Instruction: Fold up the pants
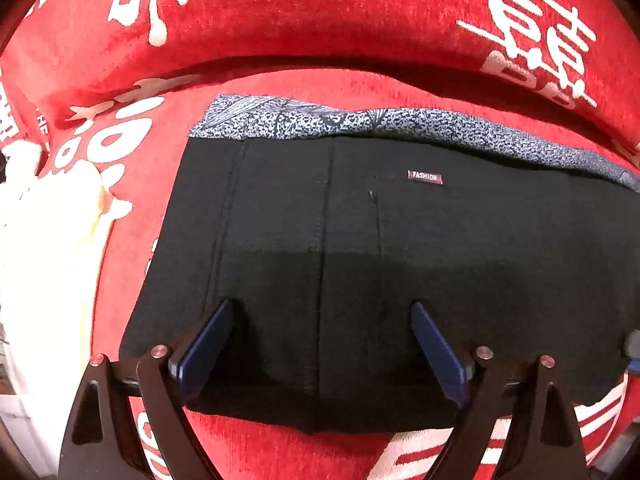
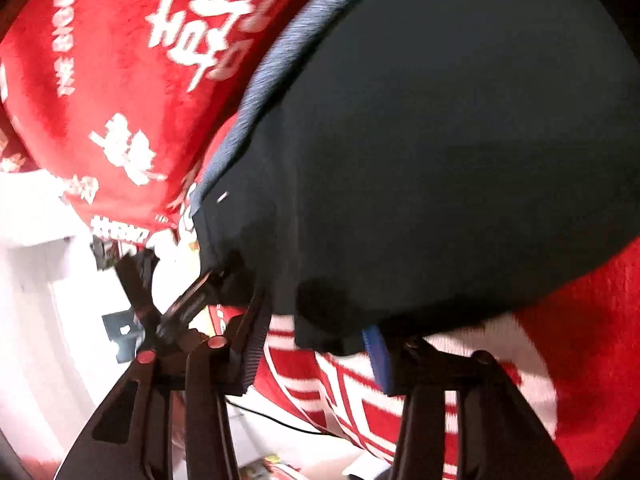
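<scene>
Left gripper [image 1: 322, 354] apart | right gripper [image 2: 316, 354] apart | pants [image 1: 360, 264] folded, waistband far

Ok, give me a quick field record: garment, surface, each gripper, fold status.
garment: black pants, small FASHION label, lying flat over a grey patterned garment
surface: red blanket with white lettering
left gripper: open, fingers straddling the pants' near edge, not pinching
right gripper: jaws apart at the pants' edge; view blurred, contact unclear
fold status: pants look folded into a compact rectangle
</scene>
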Available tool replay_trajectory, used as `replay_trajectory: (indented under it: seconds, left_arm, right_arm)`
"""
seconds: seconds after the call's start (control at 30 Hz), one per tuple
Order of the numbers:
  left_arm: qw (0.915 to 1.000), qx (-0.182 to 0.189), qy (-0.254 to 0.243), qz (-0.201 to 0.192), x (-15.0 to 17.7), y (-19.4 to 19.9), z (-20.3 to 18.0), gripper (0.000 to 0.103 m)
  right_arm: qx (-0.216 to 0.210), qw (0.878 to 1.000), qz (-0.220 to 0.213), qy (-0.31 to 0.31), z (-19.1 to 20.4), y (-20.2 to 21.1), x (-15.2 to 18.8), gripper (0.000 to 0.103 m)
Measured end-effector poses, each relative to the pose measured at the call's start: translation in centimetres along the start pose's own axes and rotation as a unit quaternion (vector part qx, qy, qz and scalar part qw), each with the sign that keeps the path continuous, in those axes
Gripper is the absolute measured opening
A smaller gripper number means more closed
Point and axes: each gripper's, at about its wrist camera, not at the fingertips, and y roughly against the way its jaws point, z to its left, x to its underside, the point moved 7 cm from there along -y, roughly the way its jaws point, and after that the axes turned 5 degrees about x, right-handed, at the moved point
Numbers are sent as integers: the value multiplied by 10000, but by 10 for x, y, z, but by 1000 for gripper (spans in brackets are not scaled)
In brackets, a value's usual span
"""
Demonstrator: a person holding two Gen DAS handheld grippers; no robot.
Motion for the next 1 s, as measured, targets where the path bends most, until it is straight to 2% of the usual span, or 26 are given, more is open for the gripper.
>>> replay_trajectory:
  seconds: [0.03,0.07,0.13,0.2,0.23,0.33,0.4,0.47,0.5,0.57,0.6,0.7,0.77,0.83,0.87,0.9,0.93,0.97,1.0]
  left_arm:
    - [10000,10,-31,8,1,-1,2,91]
    - [10000,14,-73,33,2,1,2,91]
    - [9999,55,-123,52,-7,4,-7,91]
    - [9998,163,-101,30,-7,0,-1,91]
    - [9997,201,-143,7,-4,-1,-1,91]
    - [9990,-23,-435,-42,0,-4,-7,91]
    - [9994,-78,-329,48,-1,-2,-7,91]
    - [9992,-223,-315,134,-2,5,-11,91]
    - [9990,-284,-326,148,-2,11,-17,91]
    - [9994,-19,-334,70,-5,24,-37,91]
    - [9992,148,-376,-10,-8,29,-50,91]
    - [9959,612,-630,-208,-19,34,-107,91]
    - [9932,870,-768,-136,-22,23,-147,91]
    - [9910,888,-1003,-58,-16,10,-176,91]
    - [9899,826,-1149,68,-6,0,-188,91]
    - [9893,795,-1212,194,5,-7,-195,92]
    - [9904,808,-1119,50,12,-5,-197,92]
    - [9909,845,-1048,-74,18,-1,-196,92]
    - [9906,883,-1039,-30,23,0,-195,92]
  right_arm:
    - [140,9998,69,-96,-6,1,-1,13]
    - [132,9998,95,-105,-4,-1,-1,11]
    - [4,9995,-120,303,14,24,2,11]
    - [120,9979,-207,602,24,35,10,10]
    - [224,9980,-186,566,18,35,15,10]
    - [754,9958,26,522,-14,12,24,8]
    - [556,9973,7,470,-19,18,25,9]
    - [741,9959,138,507,-23,33,28,23]
    - [916,9938,145,617,-25,44,28,25]
    - [1174,9883,-126,962,-26,71,22,25]
    - [1369,9824,-399,1205,-25,92,13,25]
    - [1881,9676,-778,1496,-20,105,-21,25]
    - [2167,9575,-896,1682,-22,107,-43,25]
    - [2738,9377,-881,1949,-30,99,-57,24]
    - [3053,9295,-695,1951,-48,94,-56,24]
    - [2873,9336,-826,1974,-53,96,-51,23]
    - [2782,9347,-958,1993,-51,97,-49,23]
    - [2775,9360,-907,1965,-55,99,-43,23]
    - [2754,9360,-973,1964,-56,103,-39,23]
